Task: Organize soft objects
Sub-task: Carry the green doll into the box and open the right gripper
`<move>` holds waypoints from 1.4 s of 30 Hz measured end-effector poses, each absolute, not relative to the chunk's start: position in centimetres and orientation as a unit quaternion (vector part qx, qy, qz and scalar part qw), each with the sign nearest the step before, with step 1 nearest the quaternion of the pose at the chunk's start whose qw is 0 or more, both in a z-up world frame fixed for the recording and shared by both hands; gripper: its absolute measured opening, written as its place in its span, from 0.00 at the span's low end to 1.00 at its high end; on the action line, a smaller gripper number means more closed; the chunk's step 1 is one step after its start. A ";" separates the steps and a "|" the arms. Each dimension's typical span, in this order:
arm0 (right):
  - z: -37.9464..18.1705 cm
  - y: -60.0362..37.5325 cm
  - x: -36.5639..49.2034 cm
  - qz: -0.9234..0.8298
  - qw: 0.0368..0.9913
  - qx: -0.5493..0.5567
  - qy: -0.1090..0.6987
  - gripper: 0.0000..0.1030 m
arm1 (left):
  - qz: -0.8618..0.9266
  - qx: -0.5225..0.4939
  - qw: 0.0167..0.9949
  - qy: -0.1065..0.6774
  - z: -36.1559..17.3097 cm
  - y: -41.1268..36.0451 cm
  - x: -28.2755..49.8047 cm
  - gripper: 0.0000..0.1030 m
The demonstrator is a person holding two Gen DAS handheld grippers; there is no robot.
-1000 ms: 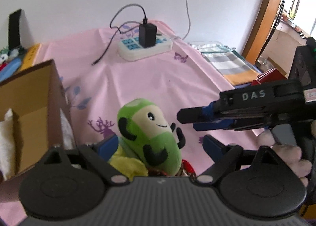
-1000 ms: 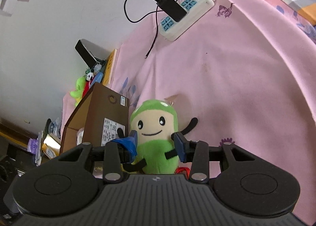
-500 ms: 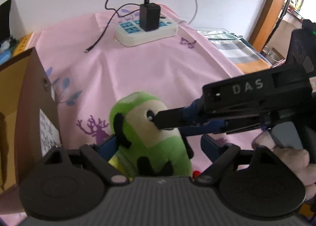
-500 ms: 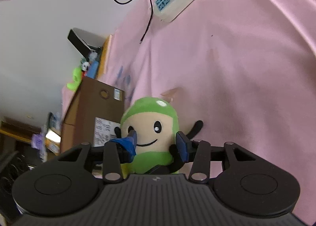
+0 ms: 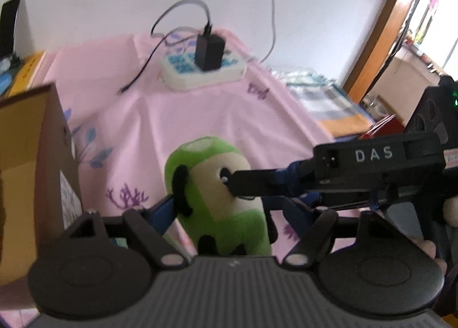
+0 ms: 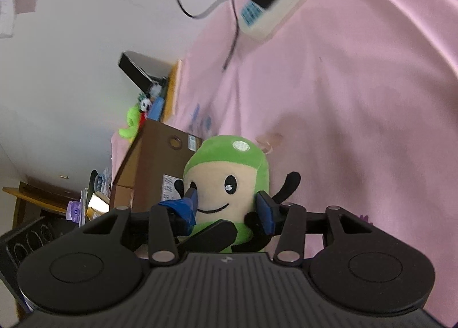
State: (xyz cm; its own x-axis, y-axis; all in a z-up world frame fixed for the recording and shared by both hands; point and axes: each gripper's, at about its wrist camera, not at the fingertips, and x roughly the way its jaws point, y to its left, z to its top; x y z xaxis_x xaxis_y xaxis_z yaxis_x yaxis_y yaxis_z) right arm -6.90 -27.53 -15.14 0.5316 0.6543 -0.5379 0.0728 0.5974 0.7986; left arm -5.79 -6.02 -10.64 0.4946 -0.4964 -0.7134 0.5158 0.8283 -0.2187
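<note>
A green plush doll (image 5: 217, 196) with a beige face and black limbs is held above the pink cloth. My right gripper (image 6: 229, 207) is shut on the doll (image 6: 226, 179), its blue pads pressing both sides of the face. In the left wrist view the right gripper (image 5: 357, 173) reaches in from the right onto the doll. My left gripper (image 5: 229, 213) is open, its fingers on either side of the doll's body. A brown cardboard box (image 5: 31, 173) stands just left of the doll; it also shows in the right wrist view (image 6: 154, 162).
A white power strip (image 5: 203, 73) with a black charger and cables lies at the back of the pink-covered table (image 5: 200, 116). Folded striped cloth (image 5: 326, 104) lies at the right. Toys and books (image 6: 148, 104) sit beyond the box by the wall.
The right gripper has lifted the doll, which now hangs higher and upright between the left gripper's fingers. The yellow plush seen under it earlier is out of view.
</note>
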 end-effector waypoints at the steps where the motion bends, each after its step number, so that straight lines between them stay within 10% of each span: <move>1: -14.6 -27.4 -7.3 0.187 0.781 0.405 0.437 0.29 | -0.297 0.009 0.867 0.400 -10.0 -5.9 -5.9 0.75; 21: -6.3 -15.5 -5.3 0.269 0.832 0.365 0.319 0.30 | -0.265 -0.006 0.928 0.263 -2.4 7.9 -6.9 0.75; 42: -10.4 -2.6 0.6 0.238 0.859 0.250 0.378 0.24 | -0.217 -0.061 0.892 0.392 -9.6 17.9 1.2 0.74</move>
